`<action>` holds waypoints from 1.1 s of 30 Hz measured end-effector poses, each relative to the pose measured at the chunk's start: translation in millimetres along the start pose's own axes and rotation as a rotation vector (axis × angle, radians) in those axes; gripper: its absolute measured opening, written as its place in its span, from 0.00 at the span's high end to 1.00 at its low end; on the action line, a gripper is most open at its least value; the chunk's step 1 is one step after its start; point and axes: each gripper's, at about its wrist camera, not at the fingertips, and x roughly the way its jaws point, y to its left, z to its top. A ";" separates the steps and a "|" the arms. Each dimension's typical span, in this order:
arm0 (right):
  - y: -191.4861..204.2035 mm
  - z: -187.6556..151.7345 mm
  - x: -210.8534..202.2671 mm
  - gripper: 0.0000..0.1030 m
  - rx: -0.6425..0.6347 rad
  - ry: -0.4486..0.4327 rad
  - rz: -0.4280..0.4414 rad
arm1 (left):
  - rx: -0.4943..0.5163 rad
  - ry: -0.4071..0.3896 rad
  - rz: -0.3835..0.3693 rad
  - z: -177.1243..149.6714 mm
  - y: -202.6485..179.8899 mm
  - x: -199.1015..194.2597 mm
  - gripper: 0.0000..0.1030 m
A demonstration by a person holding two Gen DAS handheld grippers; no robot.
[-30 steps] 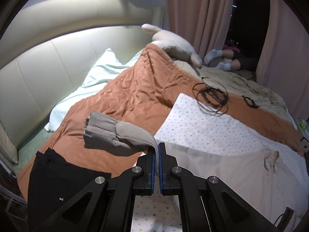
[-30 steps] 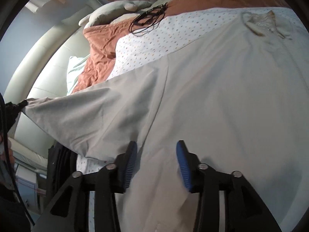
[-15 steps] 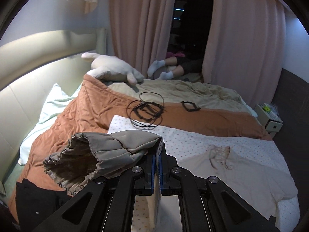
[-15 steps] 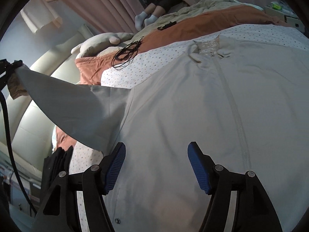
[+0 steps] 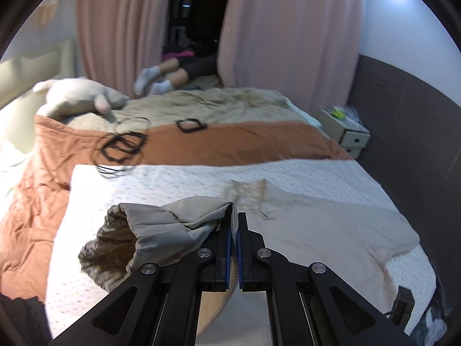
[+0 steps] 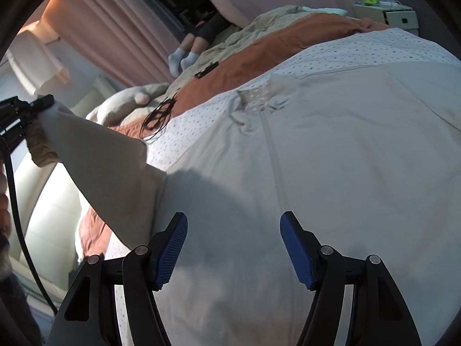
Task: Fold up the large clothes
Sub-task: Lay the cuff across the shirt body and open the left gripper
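Note:
A large beige garment point(image 6: 331, 158) lies spread on the dotted sheet point(image 5: 173, 181), its collar point(image 5: 247, 193) toward the far side. My left gripper point(image 5: 234, 216) is shut on the gathered cuff of its sleeve point(image 5: 144, 230) and holds it lifted above the bed. In the right wrist view the sleeve point(image 6: 103, 155) stretches up and to the left, where the left gripper point(image 6: 43, 102) grips its end. My right gripper point(image 6: 233, 225) is open, low over the garment's body, with nothing between its blue pads point(image 6: 173, 248).
An orange quilt point(image 5: 230, 141) crosses the bed with black cables point(image 5: 121, 147) on it. A plush toy point(image 5: 77, 98) lies at the far left. A person's legs in white socks point(image 5: 155, 80) rest by the pink curtains point(image 5: 288, 37). A bedside box point(image 5: 345, 132) stands on the right.
My left gripper has swung the sleeve from the headboard side toward the middle of the bed. The right gripper's jaws have widened, and it has shifted along the garment's body.

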 end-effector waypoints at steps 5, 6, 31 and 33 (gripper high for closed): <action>-32.8 7.5 -8.9 0.35 0.091 -0.013 -0.049 | 0.064 0.176 -0.121 -31.0 -46.1 61.2 0.92; -39.8 8.5 -9.4 0.35 0.109 -0.011 -0.063 | 0.075 0.208 -0.147 -36.8 -56.2 70.9 0.89; -133.9 27.9 12.3 0.32 0.300 0.020 -0.092 | -0.058 0.208 0.055 -129.3 45.3 34.9 0.22; -142.8 29.1 18.4 0.32 0.334 0.014 -0.068 | -0.088 0.221 0.094 -139.4 65.5 36.3 0.22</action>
